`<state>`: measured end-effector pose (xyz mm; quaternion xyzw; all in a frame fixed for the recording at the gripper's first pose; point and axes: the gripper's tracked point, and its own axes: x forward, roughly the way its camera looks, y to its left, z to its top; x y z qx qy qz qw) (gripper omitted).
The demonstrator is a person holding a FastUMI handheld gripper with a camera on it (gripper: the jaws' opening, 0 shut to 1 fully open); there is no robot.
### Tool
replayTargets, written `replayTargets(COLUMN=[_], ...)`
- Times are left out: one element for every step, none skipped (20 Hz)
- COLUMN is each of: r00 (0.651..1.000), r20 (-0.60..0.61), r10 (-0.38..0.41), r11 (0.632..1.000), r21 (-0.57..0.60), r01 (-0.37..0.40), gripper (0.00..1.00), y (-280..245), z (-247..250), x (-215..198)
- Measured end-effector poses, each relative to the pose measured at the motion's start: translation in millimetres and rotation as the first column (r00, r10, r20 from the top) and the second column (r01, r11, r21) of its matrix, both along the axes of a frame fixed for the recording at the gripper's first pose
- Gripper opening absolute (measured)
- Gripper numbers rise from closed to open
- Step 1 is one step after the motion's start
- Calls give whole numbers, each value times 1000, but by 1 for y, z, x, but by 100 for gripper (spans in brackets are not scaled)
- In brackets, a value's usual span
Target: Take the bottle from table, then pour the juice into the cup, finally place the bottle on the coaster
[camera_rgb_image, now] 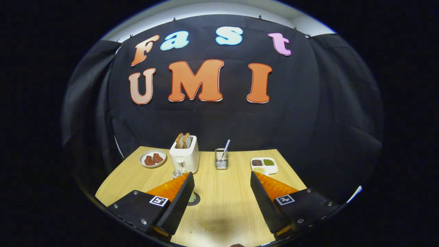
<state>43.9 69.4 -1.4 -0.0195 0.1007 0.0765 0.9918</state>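
My gripper [221, 175] is open, its two fingers spread wide above the wooden table [223, 206] with nothing between them. A greenish base [193, 197] of what looks like the bottle stands on a dark round coaster [199, 202], close against the inner side of the left finger [178, 202], which hides the rest of it. Just above that finger's tip a small clear rounded thing [176, 174] peeks out in front of the toaster. I cannot tell whether it is the cup or the bottle's top.
At the back stand a white toaster [185, 157] with two bread slices, a plate of meat pieces [152, 159] to its left, a metal holder with a utensil [222, 158] in the middle, and a divided dish of beans [264, 165] on the right. A faint dark patch [212, 226] marks the near tabletop.
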Motion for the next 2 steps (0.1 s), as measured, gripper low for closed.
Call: replayTargets(r00=[1000, 999], r20=[19, 36], r10=[2, 1], r11=[1000, 1000], r21=[14, 21], r01=[-2, -2], gripper=[97, 97], y=[-2, -6], z=[11, 20], x=[-6, -10])
